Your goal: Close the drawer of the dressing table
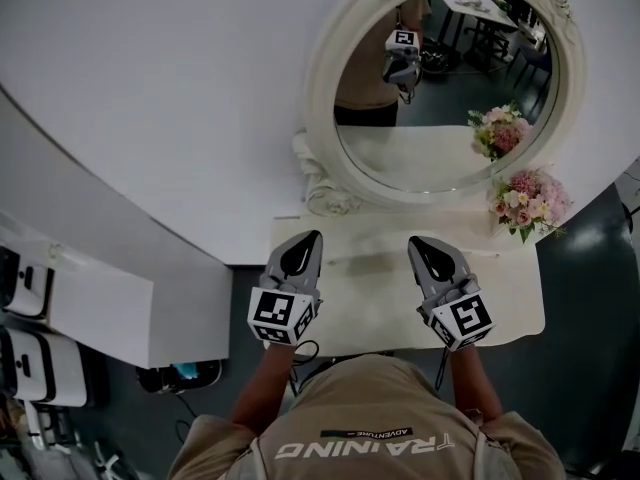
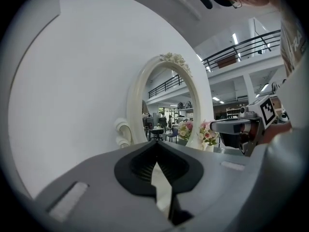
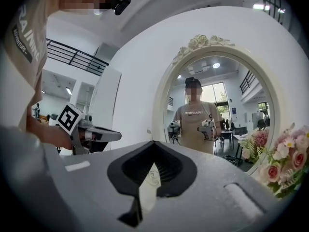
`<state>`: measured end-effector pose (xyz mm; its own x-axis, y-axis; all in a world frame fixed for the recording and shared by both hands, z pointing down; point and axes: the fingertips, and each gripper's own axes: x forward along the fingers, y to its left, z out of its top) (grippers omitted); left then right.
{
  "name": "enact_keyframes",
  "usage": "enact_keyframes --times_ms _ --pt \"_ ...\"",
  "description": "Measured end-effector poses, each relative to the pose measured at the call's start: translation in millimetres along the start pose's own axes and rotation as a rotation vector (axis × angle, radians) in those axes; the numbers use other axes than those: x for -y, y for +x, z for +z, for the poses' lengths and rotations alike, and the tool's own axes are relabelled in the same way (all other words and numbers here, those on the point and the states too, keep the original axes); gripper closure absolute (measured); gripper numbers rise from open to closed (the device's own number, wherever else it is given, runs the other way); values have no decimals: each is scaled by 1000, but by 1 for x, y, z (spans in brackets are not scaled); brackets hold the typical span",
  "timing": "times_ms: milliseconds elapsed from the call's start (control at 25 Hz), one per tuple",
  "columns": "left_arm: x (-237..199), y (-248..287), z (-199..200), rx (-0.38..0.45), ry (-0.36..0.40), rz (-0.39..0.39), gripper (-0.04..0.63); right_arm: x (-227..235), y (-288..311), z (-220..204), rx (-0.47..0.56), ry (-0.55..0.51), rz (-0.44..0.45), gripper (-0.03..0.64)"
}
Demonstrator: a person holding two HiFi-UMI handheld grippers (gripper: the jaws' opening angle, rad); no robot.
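The white dressing table [image 1: 510, 308] stands against a curved white wall, and I look down on its top. No drawer shows in any view; the table's front is hidden under its top and the person's body. My left gripper [image 1: 305, 240] hovers over the left part of the top, shut with nothing in it. My right gripper [image 1: 420, 244] hovers over the right part, also shut and empty. In the left gripper view the left gripper [image 2: 155, 145] points at the mirror's left side. In the right gripper view the right gripper [image 3: 153, 144] faces the mirror.
An oval mirror [image 1: 330, 98] in an ornate white frame stands at the back of the table top. A pink bouquet [image 1: 530, 200] sits at the back right corner. A white cabinet [image 1: 100, 308] stands to the left, with a grey floor [image 1: 590, 298] to the right.
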<state>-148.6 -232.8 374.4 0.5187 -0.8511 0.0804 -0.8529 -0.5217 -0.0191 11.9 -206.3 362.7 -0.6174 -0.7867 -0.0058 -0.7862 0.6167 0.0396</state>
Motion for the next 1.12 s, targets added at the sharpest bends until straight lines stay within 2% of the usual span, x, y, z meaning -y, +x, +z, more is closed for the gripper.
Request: enact_keyframes --times_ms 320,1120 --pt "-5 -2 -13 -27 -5 11 577 -6 -1 -6 -24 -34 9 615" --pt "-11 8 -34 -63 -42 0 577 -5 6 -19 -52 -30 15 615"
